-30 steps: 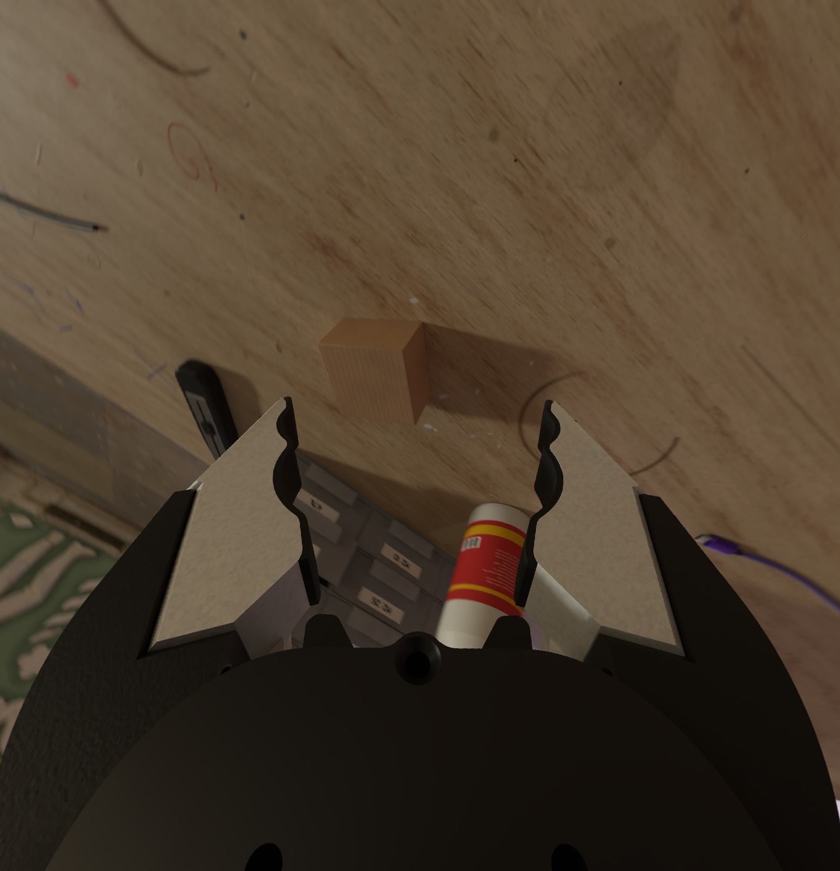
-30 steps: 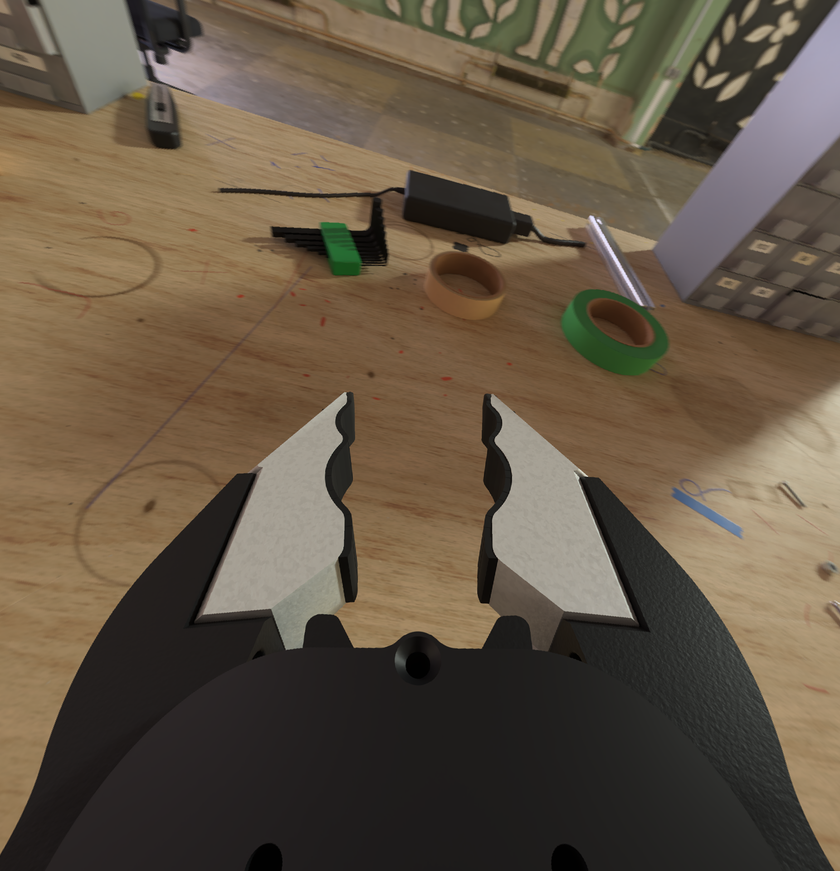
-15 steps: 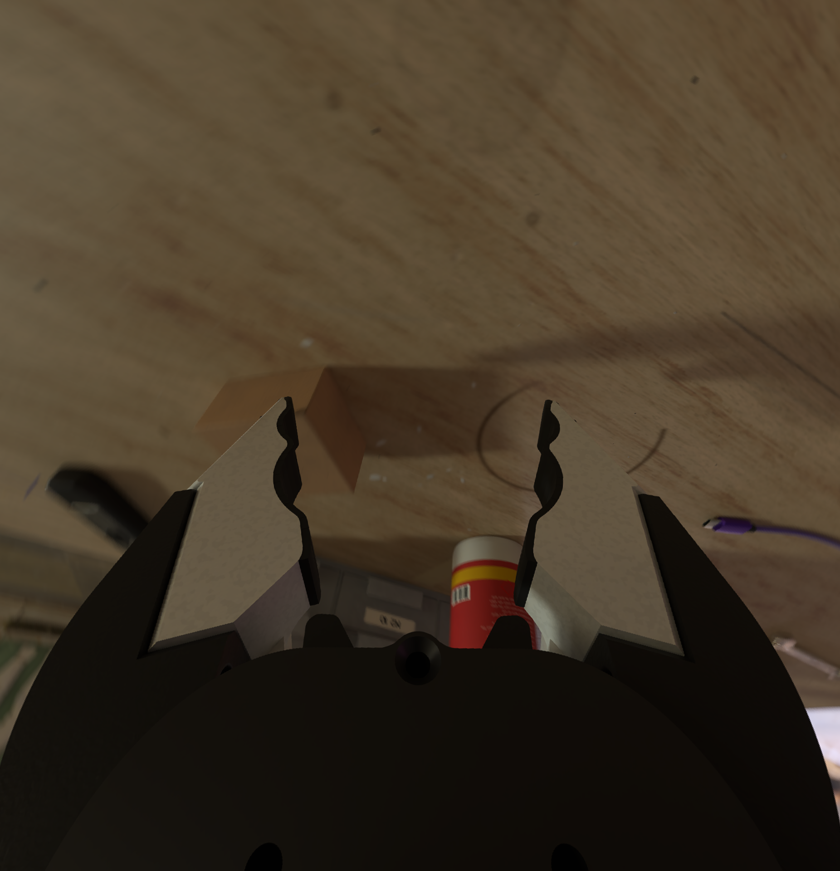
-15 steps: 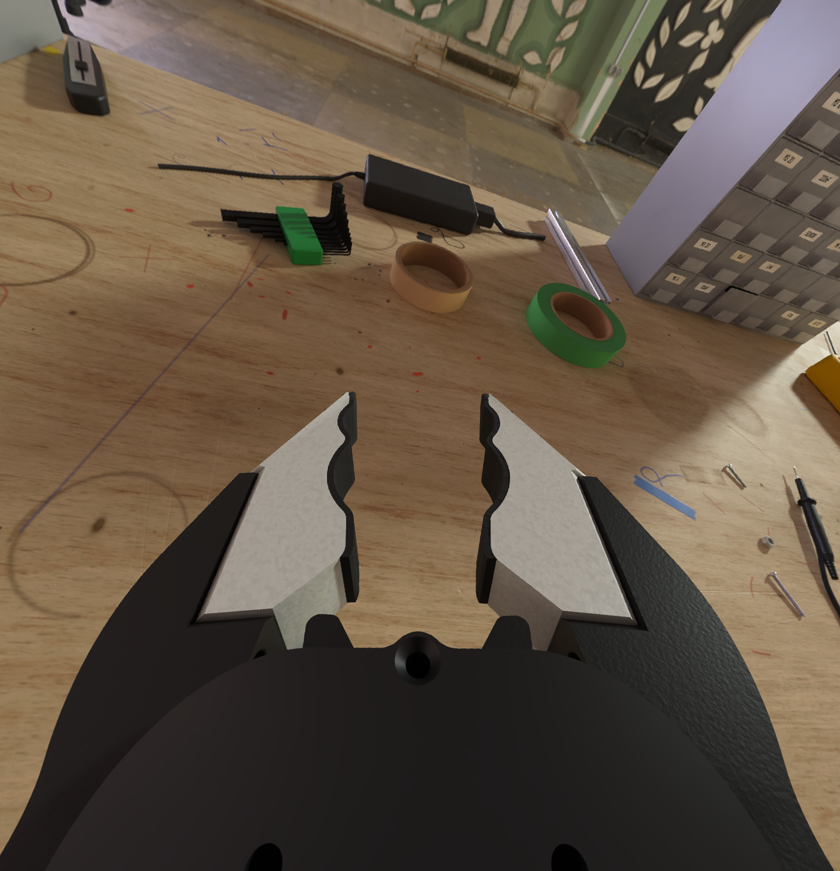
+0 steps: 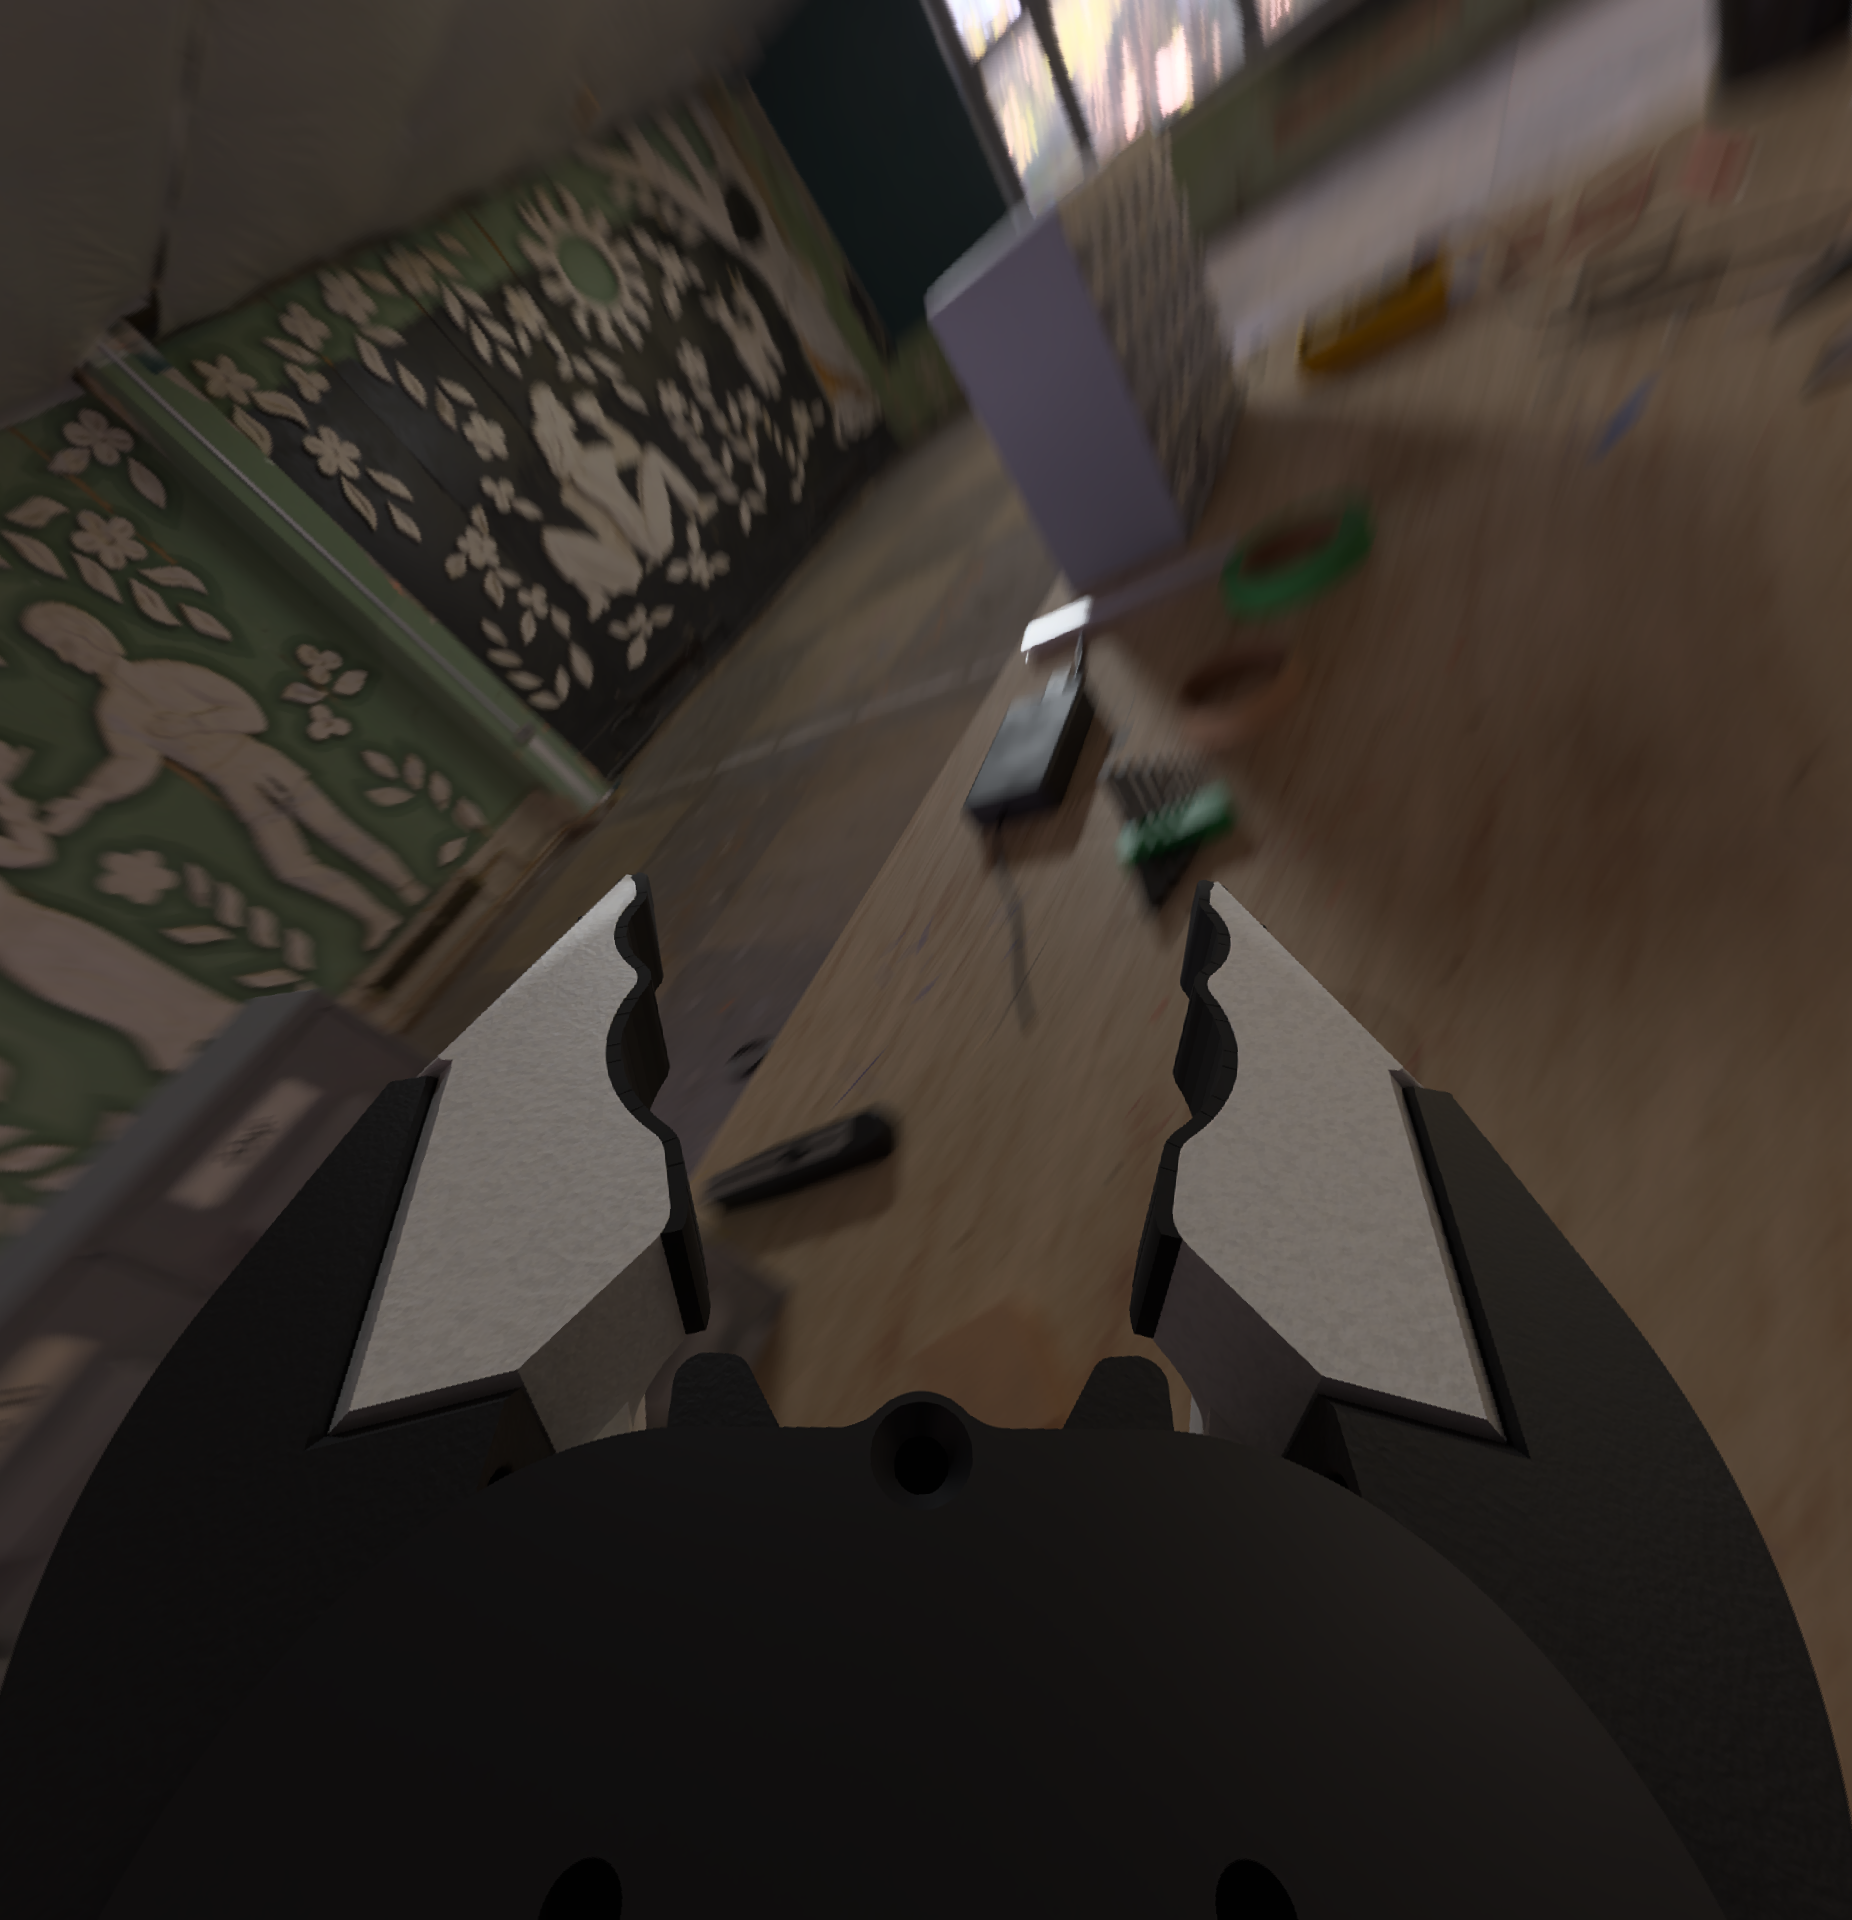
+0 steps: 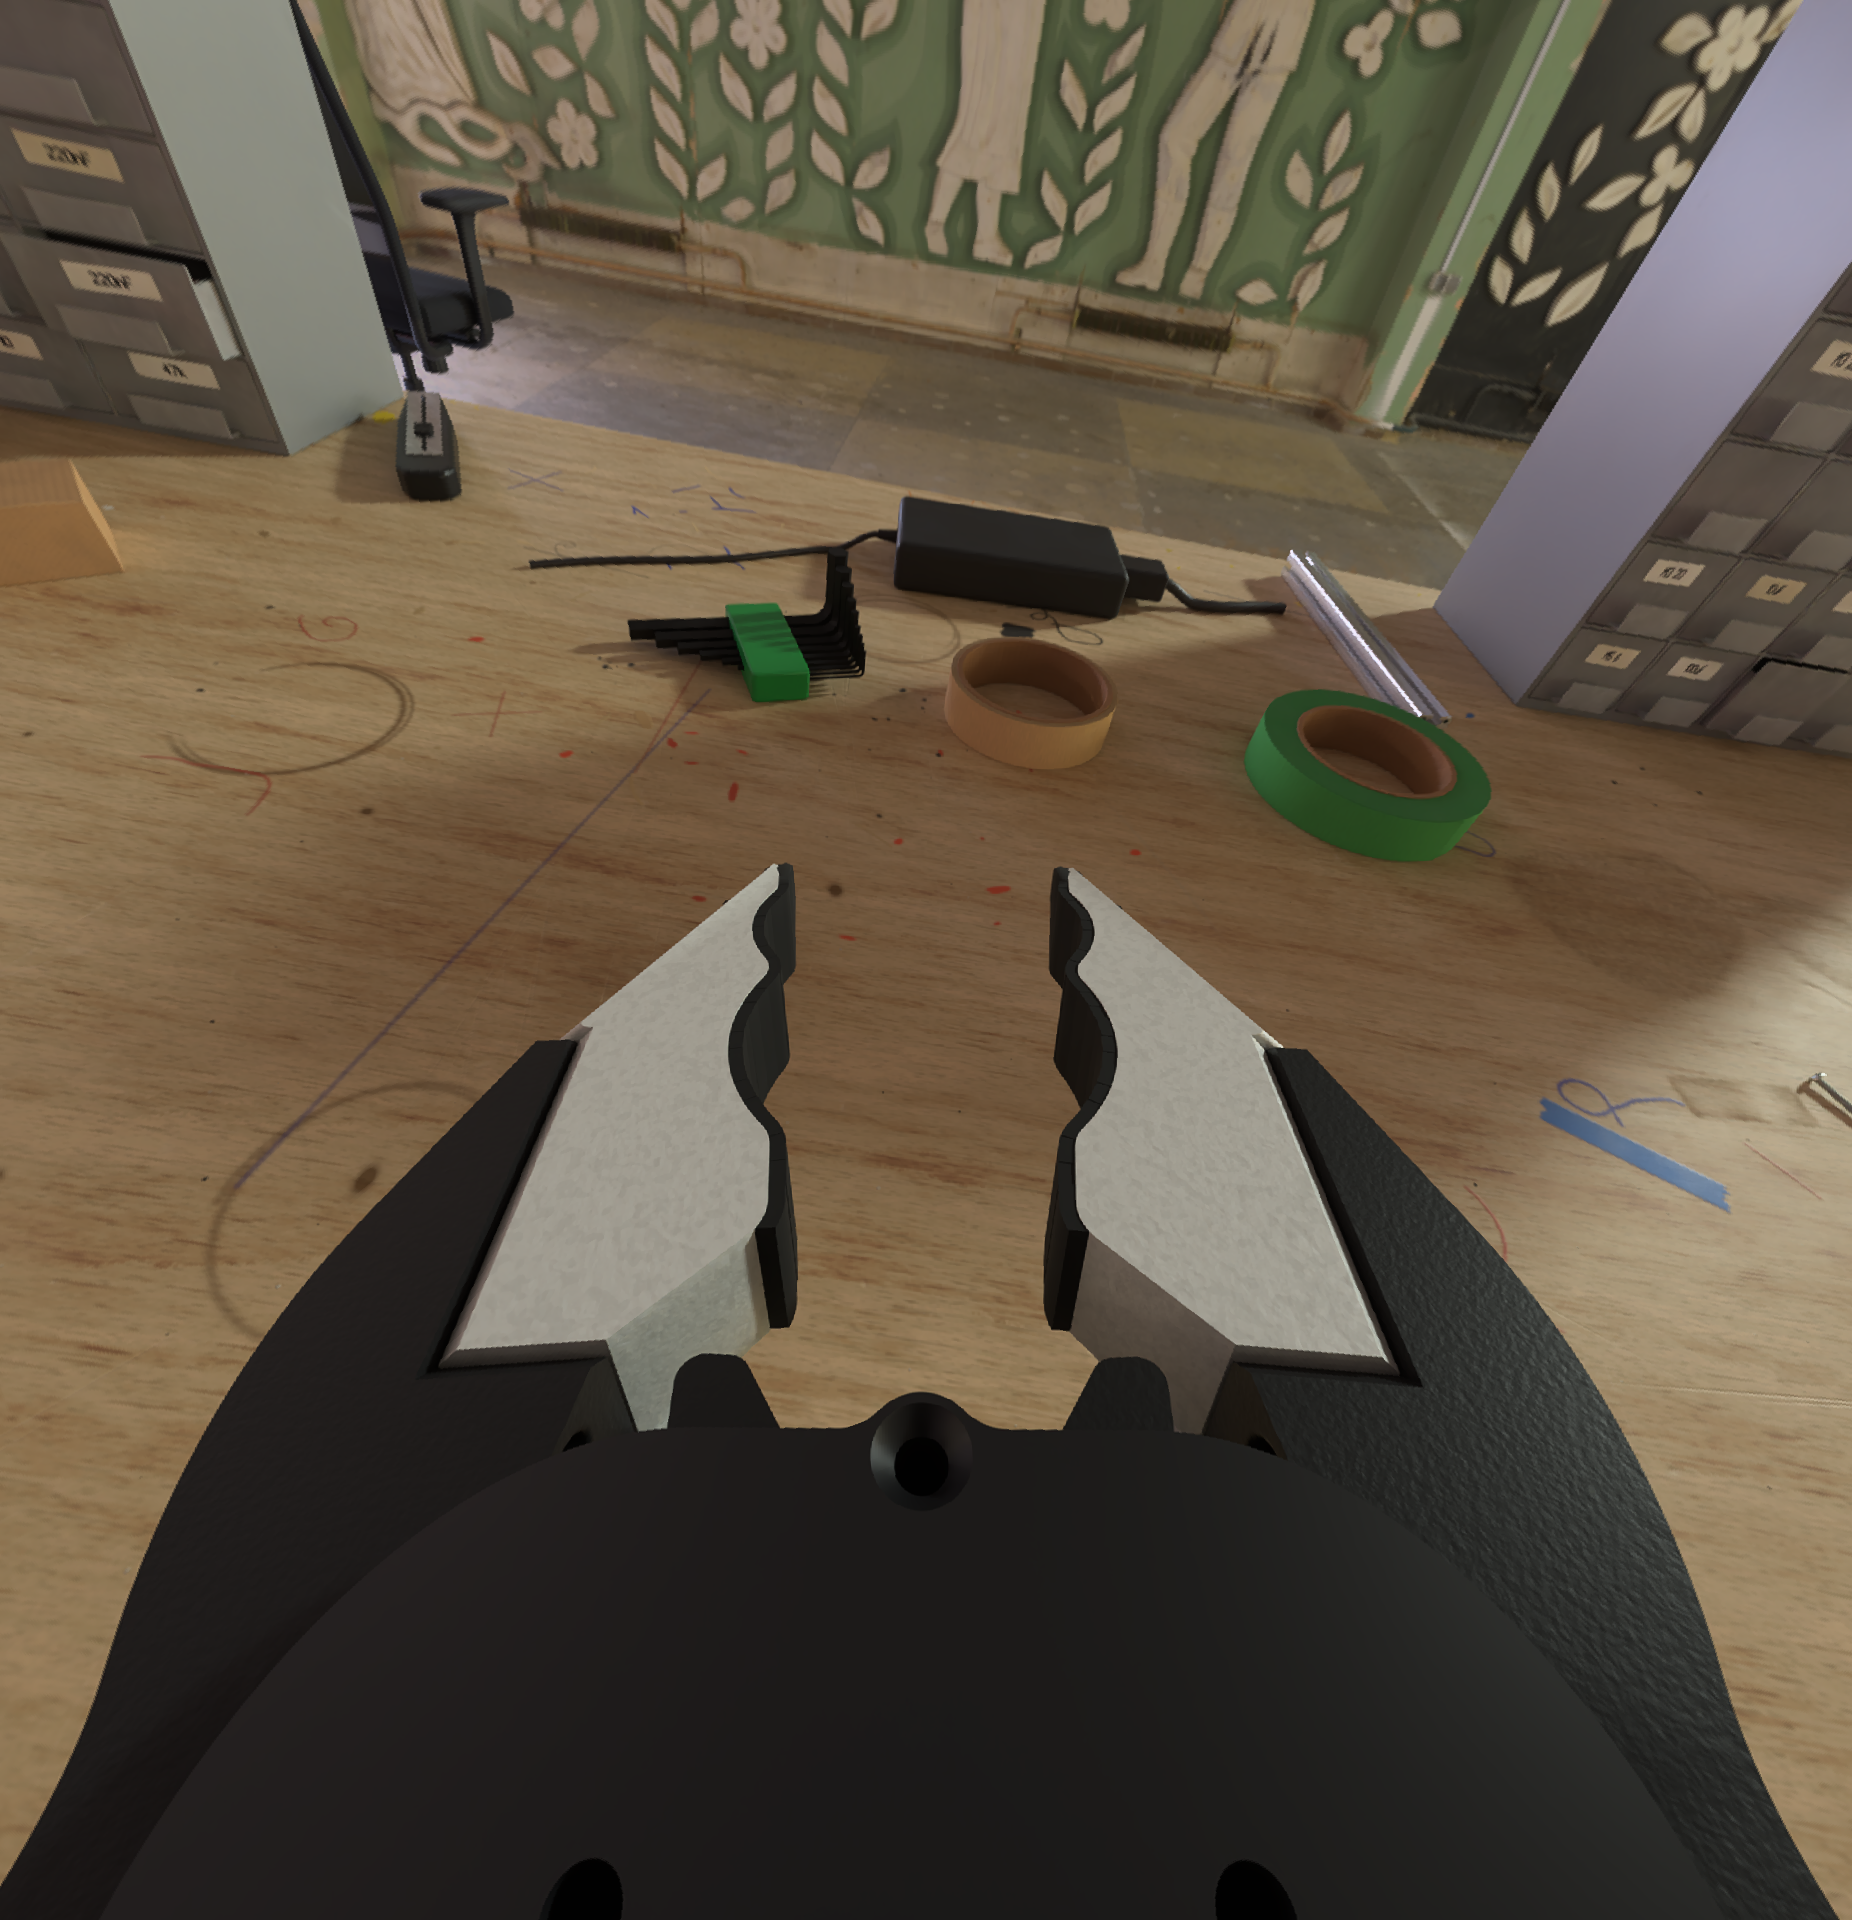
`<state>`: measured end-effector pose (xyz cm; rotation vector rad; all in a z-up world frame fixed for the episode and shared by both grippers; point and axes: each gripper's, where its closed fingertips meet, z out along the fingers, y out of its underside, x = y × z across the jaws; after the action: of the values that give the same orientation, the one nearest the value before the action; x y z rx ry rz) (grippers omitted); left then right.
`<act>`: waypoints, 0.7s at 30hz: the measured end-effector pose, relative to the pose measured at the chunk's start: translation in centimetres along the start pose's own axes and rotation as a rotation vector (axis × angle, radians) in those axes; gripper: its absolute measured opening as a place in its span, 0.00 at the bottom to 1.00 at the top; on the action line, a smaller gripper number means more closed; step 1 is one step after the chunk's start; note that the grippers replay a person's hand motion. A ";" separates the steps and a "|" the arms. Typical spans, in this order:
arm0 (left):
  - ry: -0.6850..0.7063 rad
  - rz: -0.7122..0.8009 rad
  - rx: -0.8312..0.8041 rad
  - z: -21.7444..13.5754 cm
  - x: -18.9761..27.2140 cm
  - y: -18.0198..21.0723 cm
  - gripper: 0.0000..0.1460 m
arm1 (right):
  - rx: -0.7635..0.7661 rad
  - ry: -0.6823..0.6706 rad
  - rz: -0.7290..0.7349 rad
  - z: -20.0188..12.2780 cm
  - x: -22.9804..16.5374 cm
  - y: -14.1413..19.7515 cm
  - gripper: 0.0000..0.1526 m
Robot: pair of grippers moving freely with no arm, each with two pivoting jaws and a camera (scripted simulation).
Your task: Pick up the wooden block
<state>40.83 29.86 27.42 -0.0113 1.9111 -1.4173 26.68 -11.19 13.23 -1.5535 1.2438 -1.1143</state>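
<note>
The wooden block [image 6: 30,525], a light tan cube, sits on the plywood table [image 6: 278,935] at the far left edge of the right wrist view. My right gripper [image 6: 922,883] is open and empty, low over the table, well to the right of the block and nearer than it. My left gripper [image 5: 924,899] is open wide and empty. Its view is blurred and tilted, looking along the table toward the wall. I cannot make out the block in that view.
Beyond the right gripper lie a hex key set [image 6: 766,649], a black power adapter [image 6: 1005,556], a tan tape roll [image 6: 1026,701], a green tape roll [image 6: 1363,774] and a metal rod [image 6: 1363,634]. A black tool [image 6: 428,447] and drawer cabinets [image 6: 122,208] [image 6: 1732,520] stand at the back.
The left gripper swung up from looking down at the block to looking across the table, and the block left its view. The right view shifted, bringing the block in at its left edge.
</note>
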 end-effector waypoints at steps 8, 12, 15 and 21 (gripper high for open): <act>0.204 -0.531 0.195 7.2 10.8 -3.8 0.69 | 0.027 -0.049 0.005 -1.2 0.0 -0.2 0.31; 0.302 -0.542 0.051 12.2 16.8 -1.5 0.69 | 0.038 -0.044 0.031 -1.7 0.7 -0.1 0.31; 0.353 -0.481 -0.071 14.8 19.8 -0.1 0.70 | 0.035 -0.035 0.043 -1.8 1.2 0.1 0.31; 0.408 -0.465 -0.185 17.0 21.9 0.6 0.70 | 0.009 -0.035 0.051 -1.3 1.3 0.7 0.31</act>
<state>34.75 6.93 12.93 -0.2922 2.4907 -1.6262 25.37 -12.65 13.06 -1.5199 1.2465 -1.0552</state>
